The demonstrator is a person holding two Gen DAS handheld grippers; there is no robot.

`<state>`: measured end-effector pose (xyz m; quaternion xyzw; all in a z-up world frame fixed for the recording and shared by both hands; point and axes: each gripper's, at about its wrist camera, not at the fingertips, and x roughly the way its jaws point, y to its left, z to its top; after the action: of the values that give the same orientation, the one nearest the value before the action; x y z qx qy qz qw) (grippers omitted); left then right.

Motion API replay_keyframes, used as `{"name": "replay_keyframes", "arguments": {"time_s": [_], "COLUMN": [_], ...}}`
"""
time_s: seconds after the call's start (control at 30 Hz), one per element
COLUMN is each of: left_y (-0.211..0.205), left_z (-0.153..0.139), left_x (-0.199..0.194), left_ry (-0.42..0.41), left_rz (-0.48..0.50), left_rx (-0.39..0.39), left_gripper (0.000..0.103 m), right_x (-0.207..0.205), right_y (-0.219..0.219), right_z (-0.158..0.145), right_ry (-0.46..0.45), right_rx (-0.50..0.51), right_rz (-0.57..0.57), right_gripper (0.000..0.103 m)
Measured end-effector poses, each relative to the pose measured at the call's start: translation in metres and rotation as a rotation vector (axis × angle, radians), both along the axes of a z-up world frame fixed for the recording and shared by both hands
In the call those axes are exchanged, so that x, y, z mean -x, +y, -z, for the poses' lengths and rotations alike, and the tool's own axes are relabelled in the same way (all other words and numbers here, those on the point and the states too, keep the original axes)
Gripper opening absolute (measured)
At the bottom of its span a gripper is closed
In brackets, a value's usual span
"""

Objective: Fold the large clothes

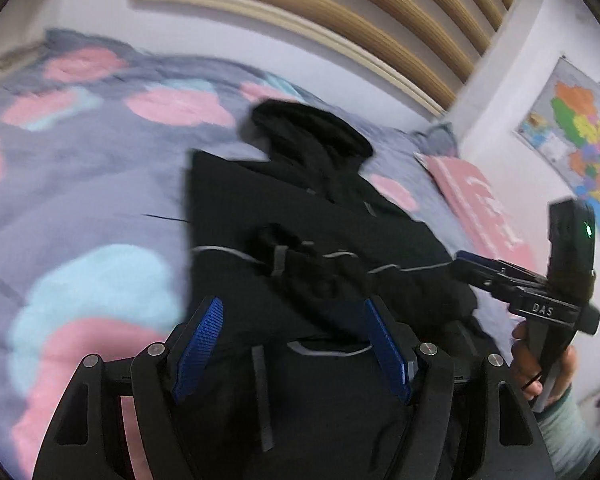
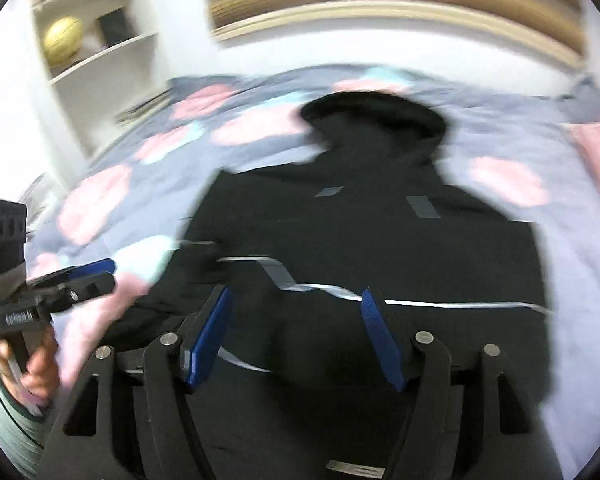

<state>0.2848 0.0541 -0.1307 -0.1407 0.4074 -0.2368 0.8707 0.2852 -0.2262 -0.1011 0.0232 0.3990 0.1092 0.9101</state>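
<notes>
The black hooded jacket [image 2: 364, 220] lies flat on the flowered bedspread [image 1: 80, 168]. Above its lower part, both grippers tilt downward: left gripper [image 1: 296, 344] spread and empty, right gripper [image 2: 296, 336] spread, pinching nothing.

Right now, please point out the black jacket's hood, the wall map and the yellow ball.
hood [image 2: 374, 114]: right wrist view, on the middle of its dark top.
wall map [image 1: 580, 128]: left wrist view, on its coloured middle.
yellow ball [image 2: 63, 39]: right wrist view, on its centre, on the shelf.
</notes>
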Motion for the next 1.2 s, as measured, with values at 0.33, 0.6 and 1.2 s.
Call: {"name": "replay_keyframes", "arguments": {"time_s": [0.33, 0.6, 1.2], "left_y": [-0.063, -0.020, 0.017], "left_z": [0.052, -0.007, 0.011], "left_x": [-0.069, -0.070, -0.029], "left_ry": [0.161, -0.104, -0.056], "left_rz": [-0.024, -0.055, -0.086], "left_rx": [0.016, 0.163, 0.063], "left_gripper": [0.069, 0.020, 0.055], "right_x": [0.014, -0.011, -0.010], "right_y": [-0.085, -0.095, -0.093], "right_z": [0.036, 0.038, 0.058], "right_ry": [0.083, 0.042, 0.079], "right_rx": [0.050, 0.095, -0.024], "right_rz": [0.158, 0.233, 0.245], "right_gripper": [0.069, 0.069, 0.072]}}
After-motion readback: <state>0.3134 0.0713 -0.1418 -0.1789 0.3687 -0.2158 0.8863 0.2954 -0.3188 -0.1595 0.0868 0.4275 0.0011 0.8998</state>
